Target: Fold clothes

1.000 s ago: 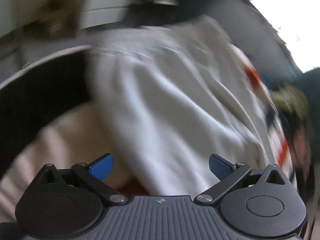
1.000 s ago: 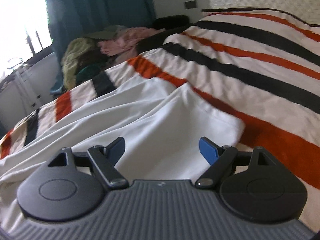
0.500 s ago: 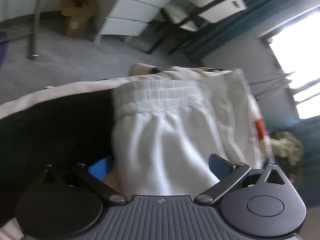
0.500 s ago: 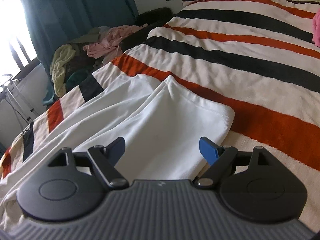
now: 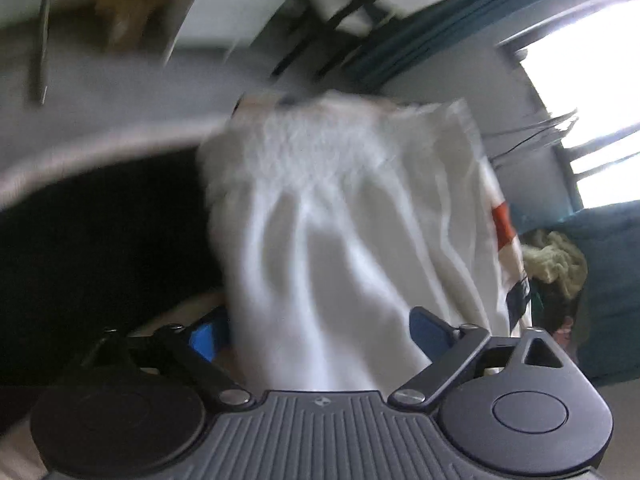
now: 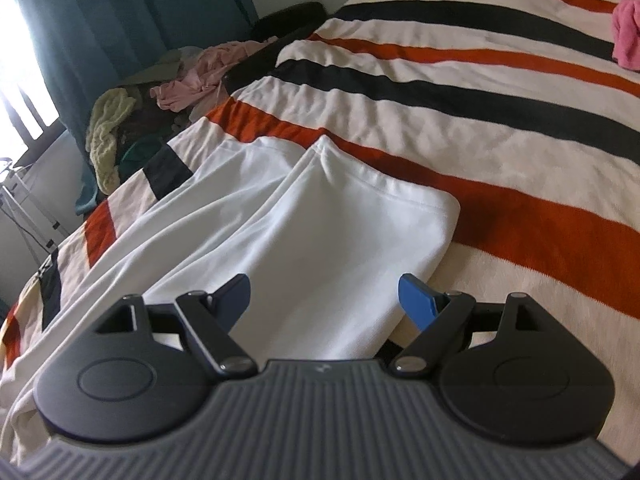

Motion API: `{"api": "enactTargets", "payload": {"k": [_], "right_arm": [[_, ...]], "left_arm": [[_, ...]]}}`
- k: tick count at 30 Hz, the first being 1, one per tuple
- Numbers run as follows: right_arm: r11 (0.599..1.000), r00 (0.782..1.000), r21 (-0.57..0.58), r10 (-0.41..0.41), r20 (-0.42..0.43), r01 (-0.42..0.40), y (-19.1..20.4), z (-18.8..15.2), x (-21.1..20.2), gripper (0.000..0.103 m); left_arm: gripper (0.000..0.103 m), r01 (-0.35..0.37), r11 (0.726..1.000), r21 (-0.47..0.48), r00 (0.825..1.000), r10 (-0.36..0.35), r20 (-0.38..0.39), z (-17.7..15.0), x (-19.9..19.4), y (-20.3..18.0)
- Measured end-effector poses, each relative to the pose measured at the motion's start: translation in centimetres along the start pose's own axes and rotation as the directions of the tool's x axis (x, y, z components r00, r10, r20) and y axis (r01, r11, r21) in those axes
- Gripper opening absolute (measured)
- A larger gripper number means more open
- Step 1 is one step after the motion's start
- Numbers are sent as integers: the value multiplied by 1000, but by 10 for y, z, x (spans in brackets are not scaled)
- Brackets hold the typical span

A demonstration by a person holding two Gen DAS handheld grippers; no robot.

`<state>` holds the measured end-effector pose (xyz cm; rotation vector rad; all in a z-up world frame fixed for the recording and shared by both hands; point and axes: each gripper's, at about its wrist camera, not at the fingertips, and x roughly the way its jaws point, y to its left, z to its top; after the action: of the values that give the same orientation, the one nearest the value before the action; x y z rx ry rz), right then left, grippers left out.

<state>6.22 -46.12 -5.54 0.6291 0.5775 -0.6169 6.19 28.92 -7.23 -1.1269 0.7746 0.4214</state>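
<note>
Nowhere legible writing; both tools (image 5: 316, 330) (image 6: 324, 298) spread over white trousers (image 6: 320, 240)

Motion blur and cropped edges

The left wrist view is smeared: the white garment (image 5: 340, 240) loses its waistband detail, and the furniture at upper left (image 5: 120, 12) is unreadable; the pink cloth (image 6: 628, 32) is cut off at right.

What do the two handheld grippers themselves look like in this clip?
The left gripper and right gripper look identical: dark grey ribbed body with a small round logo, two black round housings, black linkage arms with silver pivot screws, blue fingers. No cables or sleeves show.
</note>
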Motion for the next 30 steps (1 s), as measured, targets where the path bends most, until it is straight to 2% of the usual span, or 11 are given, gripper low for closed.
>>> {"api": "enactTargets", "payload": {"k": [3,6,11,13,16,19,21,22,25,28,30], "right_arm": [[1000,1000,16,-3,-9,4,-3,0,1,82],[999,1000,42,-9,-21,10,-7,0,3,82],[994,998,102,-23,-52,28,-17,1,9,83],[992,998,122,-27,-63,34,-20,0,12,83],[985,996,170,4,-94,12,-25,-1,18,83],[968,987,250,74,-146,-35,-35,-3,27,82],[943,985,332,87,-147,-34,-49,-4,30,82],[923,987,383,91,-136,-32,-58,-4,30,82],[850,995,527,36,-88,16,-87,-7,28,82],[754,996,653,-18,-84,69,-114,-15,30,85],[696,996,716,11,-84,52,-125,-21,38,84]], "left_arm": [[88,5,1000,-25,1000,-5,1,1,-1,2],[76,27,1000,-1,999,-27,19,-4,-7,-3],[63,153,987,46,984,-157,83,-10,-24,0],[63,109,992,60,990,-113,79,-9,-22,-2],[60,9,1000,0,999,-9,39,-2,-4,6],[56,-5,998,-65,1000,6,16,3,1,18],[52,-5,998,-63,1000,7,24,1,-4,20],[46,-5,998,-62,1000,7,28,1,-6,20],[12,7,999,-52,998,-4,55,0,-12,19],[9,61,996,-70,995,-55,81,2,-14,19],[8,90,994,-61,991,-83,104,1,-19,17]]}}
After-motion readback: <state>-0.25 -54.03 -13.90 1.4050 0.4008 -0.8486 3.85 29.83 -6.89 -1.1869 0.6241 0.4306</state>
